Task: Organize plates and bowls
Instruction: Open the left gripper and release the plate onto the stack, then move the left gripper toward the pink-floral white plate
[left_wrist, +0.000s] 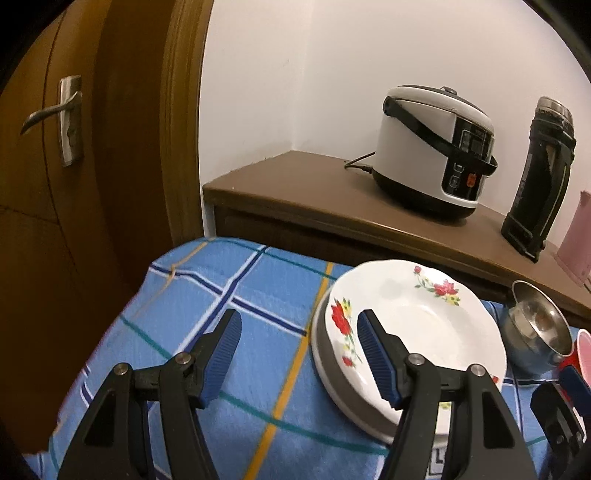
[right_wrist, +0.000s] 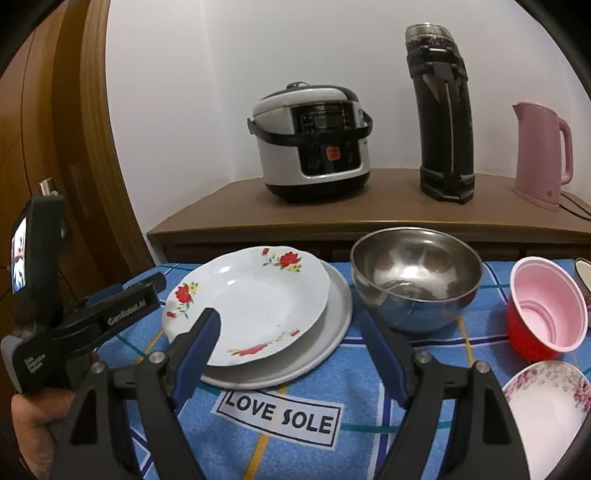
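A white plate with red flowers (right_wrist: 255, 306) lies on top of a plain white plate (right_wrist: 334, 325) on the blue checked cloth (right_wrist: 306, 373); the stack also shows in the left wrist view (left_wrist: 413, 332). A steel bowl (right_wrist: 415, 277) stands right of the plates, then a red bowl with pink inside (right_wrist: 546, 314), and a floral bowl (right_wrist: 546, 398) at the front right. My right gripper (right_wrist: 290, 328) is open and empty, just in front of the plates. My left gripper (left_wrist: 299, 332) is open and empty at the stack's left edge, and shows in the right wrist view (right_wrist: 147, 288).
A brown cabinet (right_wrist: 388, 218) behind the table carries a rice cooker (right_wrist: 314, 144), a black flask (right_wrist: 445, 114) and a pink kettle (right_wrist: 543, 155). A wooden door (left_wrist: 74, 147) stands at the left. The steel bowl (left_wrist: 535, 328) shows in the left wrist view.
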